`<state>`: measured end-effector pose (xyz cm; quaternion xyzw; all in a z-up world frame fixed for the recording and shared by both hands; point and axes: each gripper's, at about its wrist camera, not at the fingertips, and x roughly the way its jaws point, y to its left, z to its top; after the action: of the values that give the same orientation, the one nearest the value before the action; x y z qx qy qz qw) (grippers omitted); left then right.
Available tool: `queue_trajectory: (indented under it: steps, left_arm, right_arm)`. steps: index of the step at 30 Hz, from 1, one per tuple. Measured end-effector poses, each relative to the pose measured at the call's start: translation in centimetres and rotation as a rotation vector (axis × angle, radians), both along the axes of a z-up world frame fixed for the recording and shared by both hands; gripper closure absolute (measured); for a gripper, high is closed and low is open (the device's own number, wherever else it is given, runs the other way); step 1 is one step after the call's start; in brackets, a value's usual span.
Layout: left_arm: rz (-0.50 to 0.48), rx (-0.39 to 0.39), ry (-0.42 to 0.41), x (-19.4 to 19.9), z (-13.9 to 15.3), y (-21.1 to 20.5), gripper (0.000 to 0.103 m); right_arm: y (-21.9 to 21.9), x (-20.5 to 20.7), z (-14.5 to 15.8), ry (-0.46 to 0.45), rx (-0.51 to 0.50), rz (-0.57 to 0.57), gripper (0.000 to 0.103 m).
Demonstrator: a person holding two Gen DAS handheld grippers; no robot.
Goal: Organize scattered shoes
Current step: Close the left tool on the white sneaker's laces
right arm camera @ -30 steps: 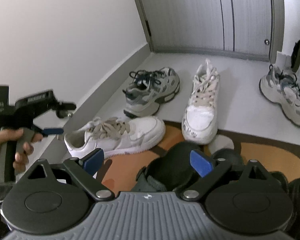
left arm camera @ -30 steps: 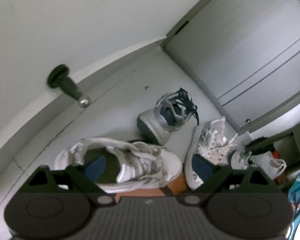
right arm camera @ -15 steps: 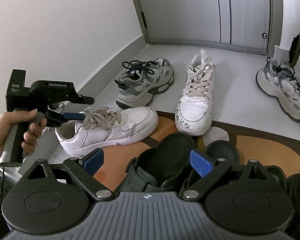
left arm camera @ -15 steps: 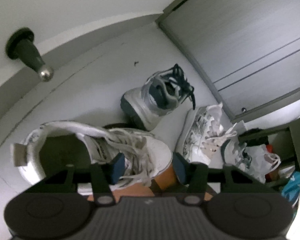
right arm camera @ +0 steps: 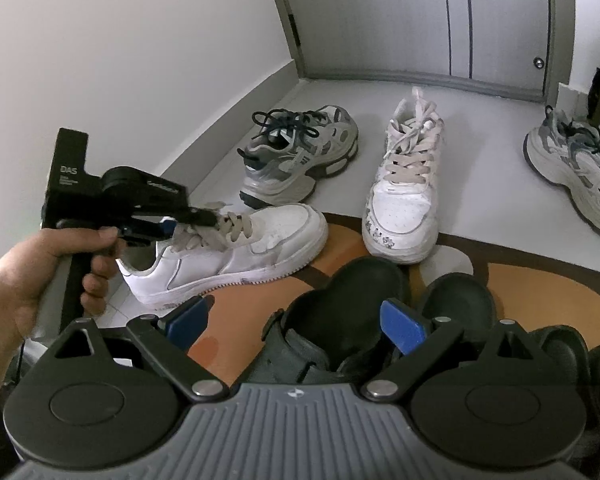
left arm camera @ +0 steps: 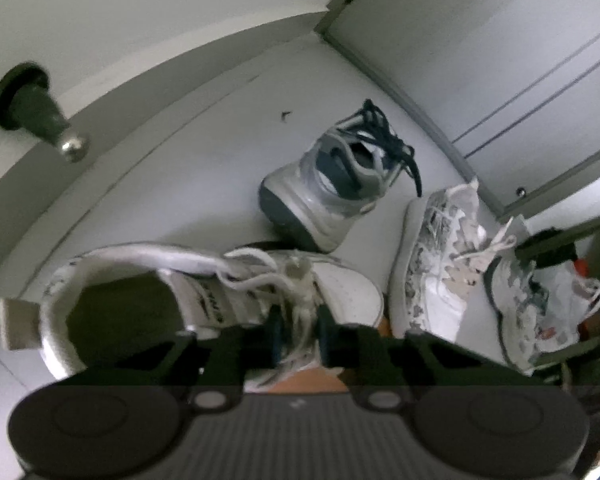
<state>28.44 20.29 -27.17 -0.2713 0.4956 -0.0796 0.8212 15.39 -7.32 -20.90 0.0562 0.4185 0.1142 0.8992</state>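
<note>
My left gripper [left arm camera: 296,334] is shut on the laces and tongue of a plain white sneaker [left arm camera: 340,292], which lies partly on the orange mat. From the right wrist view the same left gripper [right arm camera: 188,220] pinches that white sneaker [right arm camera: 260,248] at its laces, a hand on the handle. A second white sneaker with patterned sides [right arm camera: 404,192] stands to its right, toe on the mat. Behind them is a grey sneaker with dark laces [right arm camera: 300,160]; its match [right arm camera: 576,176] sits far right. My right gripper [right arm camera: 296,324] hangs open above dark clogs [right arm camera: 340,320].
A wall with a skirting board runs along the left, carrying a black door stopper [left arm camera: 40,112]. Grey sliding doors [right arm camera: 420,20] close off the back. The orange and brown mat [right arm camera: 540,288] covers the near floor. Bags and clutter [left arm camera: 572,280] stand at the right.
My left gripper moved in over the plain white sneaker and its jaws went from wide open to shut on the laces. The right gripper barely shifted.
</note>
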Motion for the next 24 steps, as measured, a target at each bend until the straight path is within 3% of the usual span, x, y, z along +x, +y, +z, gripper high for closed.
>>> queue_trajectory:
  steps: [10, 24]
  left_arm:
    - [0.084, -0.112, -0.001, -1.0, 0.6, 3.6, 0.092]
    - [0.152, -0.27, 0.024, -1.0, -0.9, 4.7, 0.092]
  right_arm:
    - [0.1, -0.4, 0.1, -0.001, 0.004, -0.003, 0.007]
    - [-0.1, -0.7, 0.3, -0.009, 0.009, 0.002, 0.007]
